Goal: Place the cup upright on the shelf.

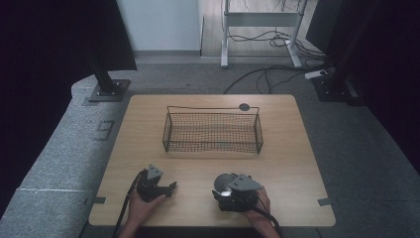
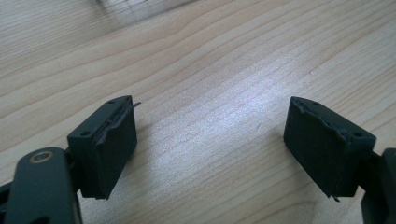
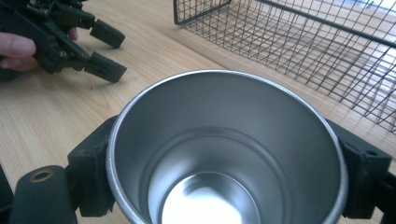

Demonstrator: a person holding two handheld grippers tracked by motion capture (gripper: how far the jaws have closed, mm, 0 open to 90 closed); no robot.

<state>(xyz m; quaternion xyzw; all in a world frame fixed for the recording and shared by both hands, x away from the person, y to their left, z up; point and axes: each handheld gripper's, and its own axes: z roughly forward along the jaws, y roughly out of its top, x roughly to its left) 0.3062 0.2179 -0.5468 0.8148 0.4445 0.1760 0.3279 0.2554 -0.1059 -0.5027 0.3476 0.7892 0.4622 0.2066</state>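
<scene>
A: Steel cup (image 3: 227, 154) sat nearest our lens, clamped between the two jaws of the right gripper (image 3: 227, 186), one black pad pressed to each side of its wall. We saw that it was empty and mouth-up.

B: Where did it stand on the table (image 1: 292, 148)?

A: At the near edge, right of centre, in the right gripper (image 1: 236, 191). The wire basket (image 1: 213, 131) lay beyond it, mid-table, and held nothing that we could see.

B: How did we judge the step should be done?

A: We judged the cup was bound for the basket. We advised keeping the clamp level, lifting the base clear of the near rim, and lowering until the base met the mesh before releasing.

B: And the left gripper (image 1: 171, 188)?

A: It rested on the wood, jaws well apart, with nothing between the pads (image 2: 114, 149). We advised leaving it clear of the cup's path.

B: Surface and room?

A: Pale wood grain, bare but for the basket and a small dark disc (image 1: 244, 106) at the far edge. Grey carpet (image 1: 64, 148) surrounded it; cables (image 1: 267, 74) ran to a desk frame (image 1: 262, 20) behind.
</scene>
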